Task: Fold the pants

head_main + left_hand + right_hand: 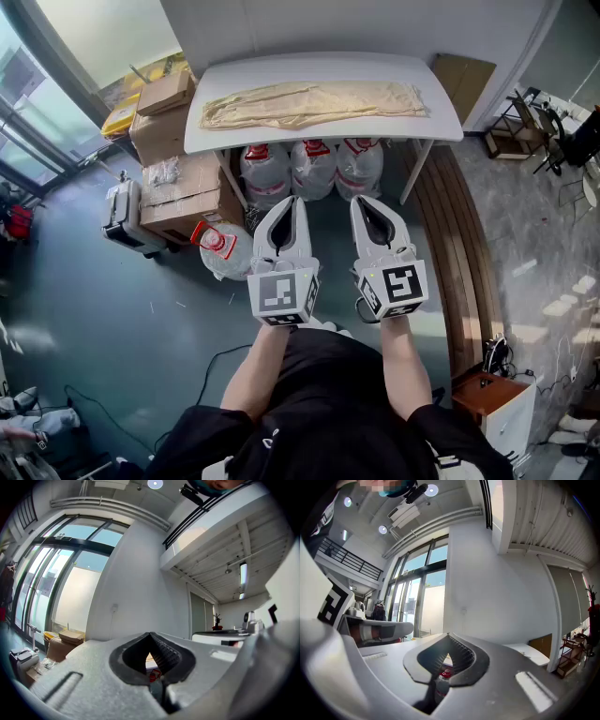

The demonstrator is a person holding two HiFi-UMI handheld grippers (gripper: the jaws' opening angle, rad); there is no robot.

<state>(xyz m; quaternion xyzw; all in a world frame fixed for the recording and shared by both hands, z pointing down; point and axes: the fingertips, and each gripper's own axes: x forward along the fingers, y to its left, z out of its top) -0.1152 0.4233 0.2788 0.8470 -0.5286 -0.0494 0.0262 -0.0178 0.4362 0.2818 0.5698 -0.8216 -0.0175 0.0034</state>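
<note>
Beige pants (314, 101) lie spread lengthwise, left to right, on the white table (211, 139) at the top of the head view. Both grippers are held level at waist height, side by side, well short of the table and pointing towards it. My left gripper (299, 200) has its jaws closed tip to tip with nothing between them, and my right gripper (360, 200) looks the same. In the left gripper view the left gripper (150, 634) meets at a point; in the right gripper view the right gripper (448, 634) does too.
Three large water bottles (311, 167) stand under the table. Cardboard boxes (178, 192) are stacked at its left end, with a white case (124, 214) beside them. A wooden board (466, 82) leans at the right, and a small brown cabinet (492, 394) stands near my right side.
</note>
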